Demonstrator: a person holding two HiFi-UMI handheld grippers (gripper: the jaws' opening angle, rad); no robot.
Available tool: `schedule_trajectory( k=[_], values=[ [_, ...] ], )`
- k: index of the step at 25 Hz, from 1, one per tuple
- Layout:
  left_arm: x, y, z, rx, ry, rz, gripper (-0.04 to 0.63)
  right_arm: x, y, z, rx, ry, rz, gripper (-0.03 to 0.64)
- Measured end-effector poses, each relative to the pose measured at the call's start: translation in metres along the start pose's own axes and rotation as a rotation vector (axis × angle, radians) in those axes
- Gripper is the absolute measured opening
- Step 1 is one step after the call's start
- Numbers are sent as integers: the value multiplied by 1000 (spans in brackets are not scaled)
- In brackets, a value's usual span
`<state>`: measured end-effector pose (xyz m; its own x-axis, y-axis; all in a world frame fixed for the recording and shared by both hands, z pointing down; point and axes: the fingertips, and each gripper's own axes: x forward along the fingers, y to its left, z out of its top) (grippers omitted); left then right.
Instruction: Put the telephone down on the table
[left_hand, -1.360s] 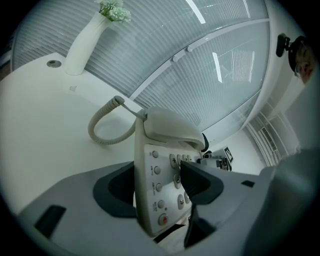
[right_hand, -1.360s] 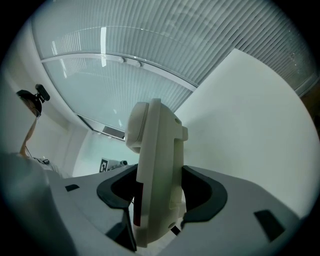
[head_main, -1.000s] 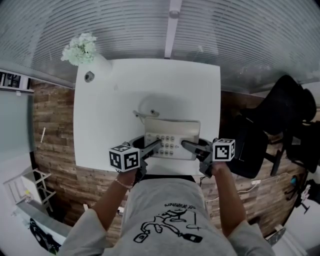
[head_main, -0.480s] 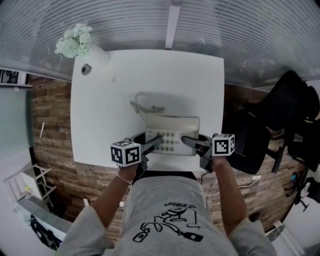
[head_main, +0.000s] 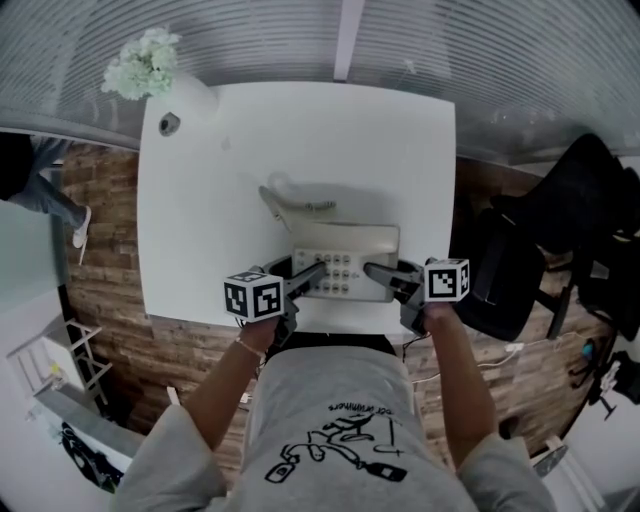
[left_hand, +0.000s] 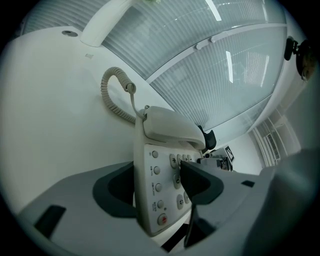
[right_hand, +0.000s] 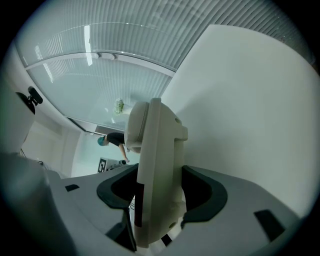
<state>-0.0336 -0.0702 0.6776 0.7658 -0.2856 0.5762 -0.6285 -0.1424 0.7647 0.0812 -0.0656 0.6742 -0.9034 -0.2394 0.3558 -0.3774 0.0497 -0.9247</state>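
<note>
A beige desk telephone with a keypad and its handset on top hangs level over the near edge of the white table. Its coiled cord lies on the table behind it. My left gripper is shut on the phone's left edge, its jaws across the keypad side. My right gripper is shut on the phone's right edge. I cannot tell whether the base touches the tabletop.
A white vase of pale flowers stands at the table's far left corner, a small dark round thing beside it. A black chair is right of the table. A person walks at the left edge.
Both grippers have sunk toward the table with the telephone still held between them. More of the cord now lies on the table. A person has come into view at the left.
</note>
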Motion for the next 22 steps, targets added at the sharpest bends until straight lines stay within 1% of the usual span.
schedule_trajectory(
  k=[3,11,15,19,22],
  values=[
    [2,5,-2,-7,0,3,261,2,-6,-3,15,5,-11,273],
    [4,15,-8,-33,0,5,261,11,-10,-5,19,17,-4,273],
    [6,19,-11,-40,4,4,261,12,-15,-8,34,21,-16,273],
    [7,23,-14,-45,10,3,261,13,-20,-9,18,29,-42,273],
    [9,25,-15,-45,9,5,261,14,-23,-12,37,21,-40,273]
  ],
)
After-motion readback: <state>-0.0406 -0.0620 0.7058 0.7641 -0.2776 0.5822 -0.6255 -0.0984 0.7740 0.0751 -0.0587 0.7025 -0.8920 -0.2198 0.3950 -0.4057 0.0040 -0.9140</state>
